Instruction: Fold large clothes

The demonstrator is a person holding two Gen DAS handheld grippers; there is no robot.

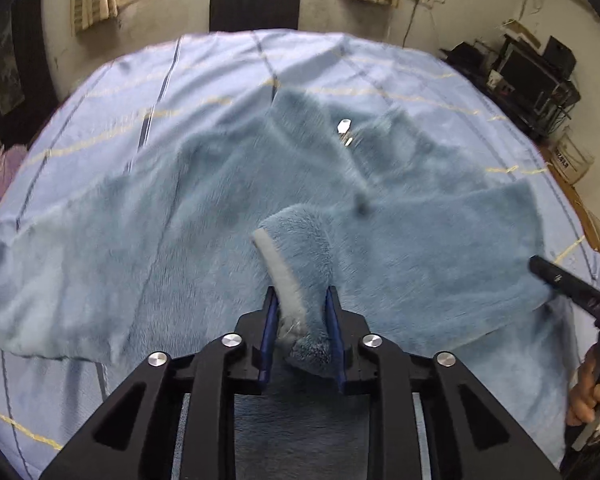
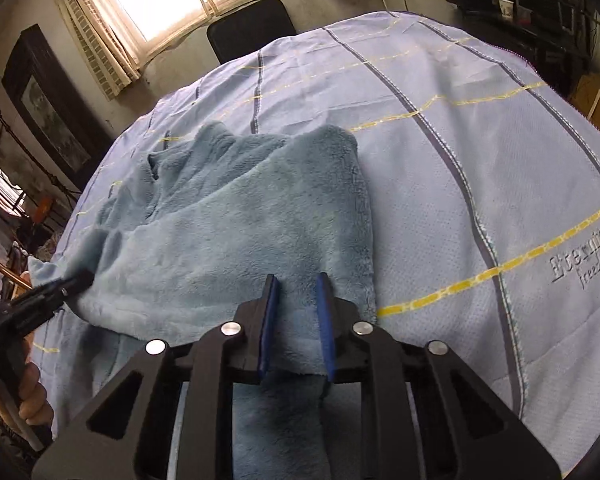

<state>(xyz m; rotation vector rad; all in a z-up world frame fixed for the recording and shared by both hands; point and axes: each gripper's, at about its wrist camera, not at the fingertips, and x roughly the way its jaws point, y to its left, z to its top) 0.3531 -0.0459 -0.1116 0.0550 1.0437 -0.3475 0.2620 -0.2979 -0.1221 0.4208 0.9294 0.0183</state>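
Blue fleece garment (image 1: 204, 216) spread on the striped bedsheet (image 2: 480, 168). Left gripper (image 1: 300, 296) clamped on a bunched hem corner; right gripper (image 2: 296, 284) pinching the near edge, fabric between the pads

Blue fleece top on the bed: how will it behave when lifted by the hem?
Likely floppy: the fleece top already curls over limply where the left gripper pinches its hem. Probably bulky but light; the pile looks thick and soft. It may drag across the bedspread rather than slide cleanly, and its spread sleeves would trail.
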